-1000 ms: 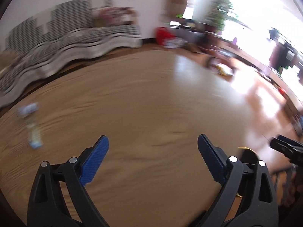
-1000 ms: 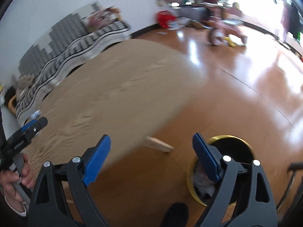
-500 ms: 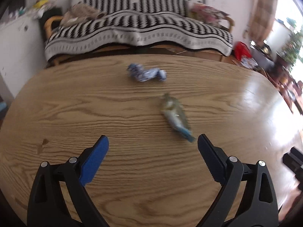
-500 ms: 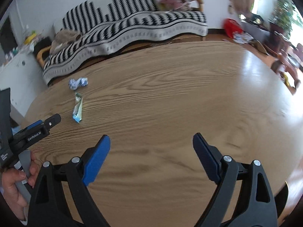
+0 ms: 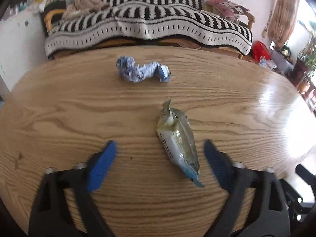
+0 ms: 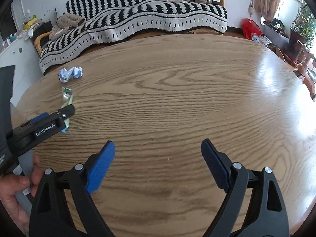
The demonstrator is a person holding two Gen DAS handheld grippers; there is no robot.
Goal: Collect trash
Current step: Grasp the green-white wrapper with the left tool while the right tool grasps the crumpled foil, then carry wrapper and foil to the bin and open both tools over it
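A flattened snack wrapper [image 5: 177,142], greenish with a blue tip, lies on the round wooden table [image 5: 59,106]. My left gripper [image 5: 160,148] hovers over it with jaws closing; the wrapper lies between the fingers, nearer the right finger, and neither pad touches it. Farther back rests a crumpled blue-white paper wad [image 5: 142,72]. In the right wrist view the same wad [image 6: 70,74] and wrapper [image 6: 67,96] sit at the far left, partly behind the left gripper's finger [image 6: 49,123]. My right gripper [image 6: 158,148] is open over bare wood, holding nothing.
A sofa under a black-and-white striped blanket [image 5: 150,23] stands just beyond the table's far edge. A person's hand [image 6: 13,189] grips the left tool at lower left. A red bag [image 6: 250,28] and clutter lie on the floor at the right.
Both grippers swung from the floor and bin side to the table. The left one came down over the wrapper and its jaws narrowed. The right gripper stayed wide.
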